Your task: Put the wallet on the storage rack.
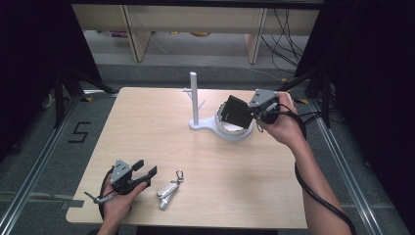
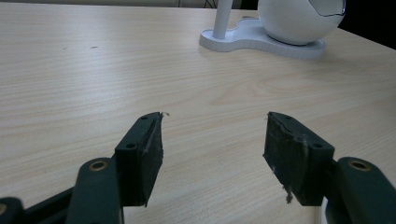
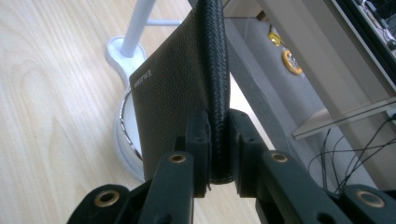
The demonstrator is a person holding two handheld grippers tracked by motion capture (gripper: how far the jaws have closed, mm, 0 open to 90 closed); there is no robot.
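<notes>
My right gripper point(image 1: 252, 113) is shut on a black leather wallet point(image 1: 234, 112), holding it tilted just above the round bowl point(image 1: 235, 131) of a white stand. In the right gripper view the wallet point(image 3: 187, 84) rises edge-on from between the pads, with the bowl's rim point(image 3: 126, 126) below it. The stand's white post point(image 1: 194, 98) has short side pegs. My left gripper point(image 1: 146, 169) rests near the table's front left, open, with nothing between its fingers point(image 2: 144, 154). A silver key set point(image 1: 169, 189) with a ring lies just right of it.
The wooden table point(image 1: 161, 142) carries the white stand point(image 2: 261, 37) far ahead in the left gripper view. Wooden shelving point(image 1: 195, 24) and cables stand beyond the far edge. Black frames flank both sides.
</notes>
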